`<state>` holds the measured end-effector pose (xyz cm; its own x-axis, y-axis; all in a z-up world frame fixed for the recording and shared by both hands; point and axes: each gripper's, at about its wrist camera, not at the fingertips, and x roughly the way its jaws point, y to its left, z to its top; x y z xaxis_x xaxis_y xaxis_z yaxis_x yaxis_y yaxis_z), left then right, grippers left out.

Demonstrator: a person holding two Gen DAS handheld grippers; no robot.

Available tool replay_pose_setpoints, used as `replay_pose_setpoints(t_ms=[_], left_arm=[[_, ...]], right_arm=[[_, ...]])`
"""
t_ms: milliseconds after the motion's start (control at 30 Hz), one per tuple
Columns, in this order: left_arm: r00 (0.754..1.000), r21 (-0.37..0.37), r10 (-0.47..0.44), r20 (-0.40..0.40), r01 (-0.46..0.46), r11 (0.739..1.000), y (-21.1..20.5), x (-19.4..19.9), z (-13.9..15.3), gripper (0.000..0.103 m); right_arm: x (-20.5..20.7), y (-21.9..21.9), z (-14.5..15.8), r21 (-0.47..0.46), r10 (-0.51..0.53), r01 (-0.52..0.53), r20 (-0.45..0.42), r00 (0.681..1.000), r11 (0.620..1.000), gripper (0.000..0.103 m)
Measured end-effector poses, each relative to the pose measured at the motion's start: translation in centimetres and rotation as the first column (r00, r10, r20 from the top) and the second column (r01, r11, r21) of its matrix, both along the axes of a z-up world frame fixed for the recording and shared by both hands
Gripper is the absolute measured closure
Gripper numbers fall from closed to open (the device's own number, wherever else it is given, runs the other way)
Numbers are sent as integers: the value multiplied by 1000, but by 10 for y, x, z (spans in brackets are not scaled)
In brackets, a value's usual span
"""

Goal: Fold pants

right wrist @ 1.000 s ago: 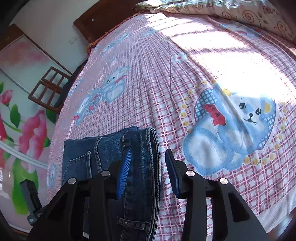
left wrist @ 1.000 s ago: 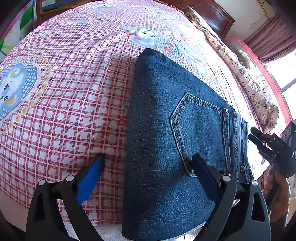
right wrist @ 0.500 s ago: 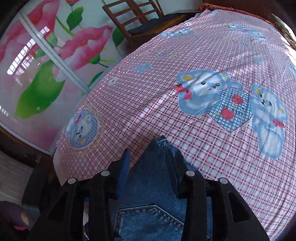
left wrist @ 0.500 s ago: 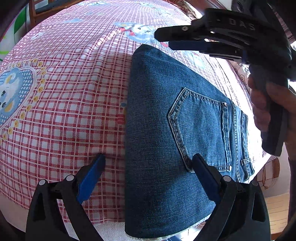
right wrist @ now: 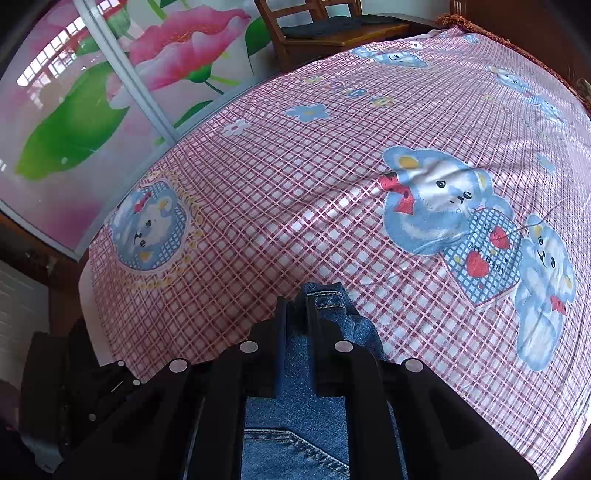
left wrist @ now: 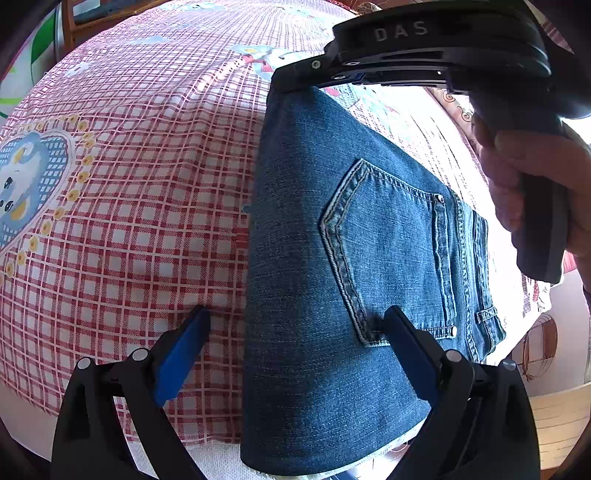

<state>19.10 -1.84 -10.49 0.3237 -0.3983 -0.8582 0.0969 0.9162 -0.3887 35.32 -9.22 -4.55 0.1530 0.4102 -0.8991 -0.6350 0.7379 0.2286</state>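
Observation:
Folded blue jeans (left wrist: 354, 258) lie on the pink checked bedsheet (left wrist: 147, 184), back pocket up. My left gripper (left wrist: 295, 332) is open, its fingers straddling the near left edge of the jeans, one blue pad (left wrist: 181, 347) on the sheet, the other on the denim. My right gripper (left wrist: 291, 79) comes in from the right and is shut on the far corner of the jeans. In the right wrist view the jaws stand closed on the denim fold (right wrist: 327, 299), with the pocket seam (right wrist: 295, 443) below.
The bed's near edge (left wrist: 207, 458) is just below the jeans. A pillow (left wrist: 454, 103) lies at the far right. A wooden chair (right wrist: 325, 26) and a flower-printed sliding door (right wrist: 110, 92) stand beyond the bed.
My right gripper moved from the waistband side across to the far corner of the jeans and closed on it. The left gripper stayed open in place.

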Motion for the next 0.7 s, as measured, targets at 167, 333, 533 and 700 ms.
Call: replay_pose_setpoints(t_ms=[167, 333, 533, 700], left_arm=[[1000, -4, -6, -1, 6, 1000, 5, 0, 0, 8], [1000, 12, -5, 10, 5, 1000, 11, -1, 2, 8], [1000, 30, -1, 22, 1, 1000, 10, -4, 4, 7], [999, 66, -10, 34, 8, 998, 1, -11, 3, 5]], right_arm=[[3, -21, -16, 67, -125, 127, -25, 992, 990, 74], [-26, -62, 29, 262, -258, 256, -28, 966, 930, 71], [-71, -112, -6, 379, -359, 438, -263, 895, 815, 50], [-91, -132, -17, 395, -445, 527, -285, 849, 753, 44]])
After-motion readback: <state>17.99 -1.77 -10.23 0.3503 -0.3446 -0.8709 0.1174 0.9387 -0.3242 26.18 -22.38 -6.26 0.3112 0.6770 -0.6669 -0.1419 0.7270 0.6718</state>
